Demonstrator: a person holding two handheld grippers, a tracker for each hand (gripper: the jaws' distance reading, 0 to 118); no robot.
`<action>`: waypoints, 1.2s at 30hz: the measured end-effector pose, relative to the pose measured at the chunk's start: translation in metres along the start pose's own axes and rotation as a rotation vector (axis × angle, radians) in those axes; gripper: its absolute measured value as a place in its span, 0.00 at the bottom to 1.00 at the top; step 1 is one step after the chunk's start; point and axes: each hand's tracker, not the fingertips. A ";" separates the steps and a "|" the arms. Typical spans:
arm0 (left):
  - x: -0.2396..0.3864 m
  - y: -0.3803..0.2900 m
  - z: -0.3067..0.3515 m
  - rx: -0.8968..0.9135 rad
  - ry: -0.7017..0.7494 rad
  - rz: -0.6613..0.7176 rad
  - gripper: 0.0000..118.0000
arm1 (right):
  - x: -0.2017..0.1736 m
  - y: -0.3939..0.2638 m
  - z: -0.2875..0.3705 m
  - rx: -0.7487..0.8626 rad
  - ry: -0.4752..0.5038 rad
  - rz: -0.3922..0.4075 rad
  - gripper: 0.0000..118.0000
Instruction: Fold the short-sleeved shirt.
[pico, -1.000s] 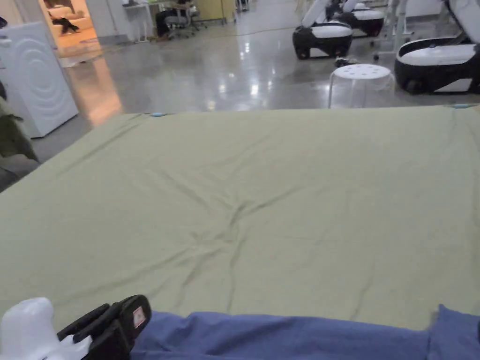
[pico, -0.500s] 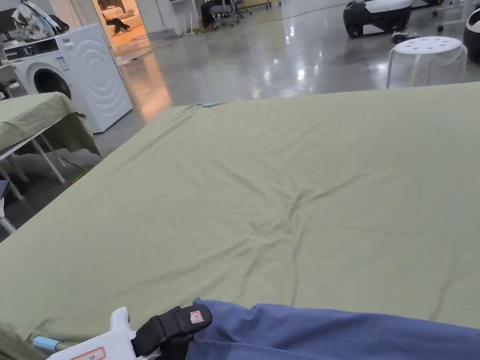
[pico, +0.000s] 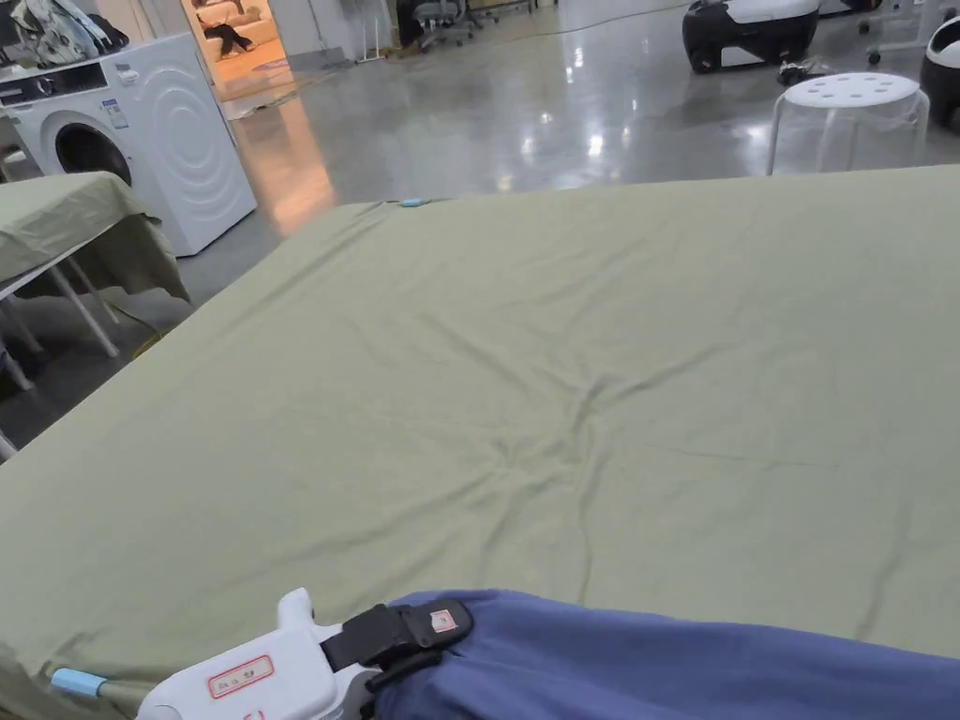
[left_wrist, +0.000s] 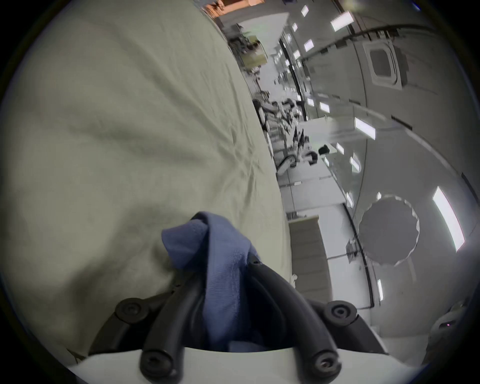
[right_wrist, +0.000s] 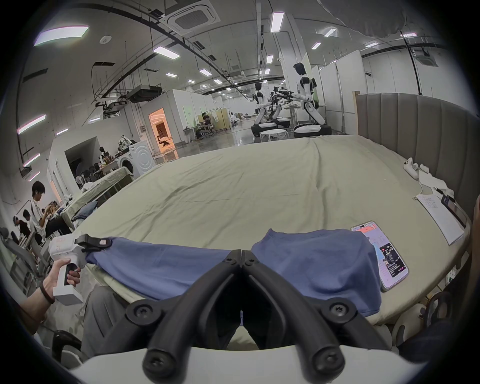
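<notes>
The blue shirt (pico: 675, 670) is soft, matt knit cloth with a fine ribbed weave. The olive bed sheet (pico: 562, 375) under it is matt woven cloth, lightly creased. The left tongs (pico: 441, 637) have matt black rubbery jaws on a smooth white plastic body. The floor (pico: 525, 122) is polished and glossy. The stool (pico: 848, 103) is smooth plastic.
</notes>
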 end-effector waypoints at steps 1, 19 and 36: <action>0.004 0.005 0.005 0.001 -0.008 -0.008 0.07 | 0.000 0.000 0.001 0.000 0.000 0.002 0.00; 0.153 -0.091 -0.083 -0.174 0.251 -0.756 0.07 | 0.018 0.003 0.011 0.039 0.026 -0.041 0.00; 0.138 -0.133 -0.136 -0.286 0.131 -0.739 0.08 | 0.070 -0.016 0.011 0.015 0.005 -0.171 0.00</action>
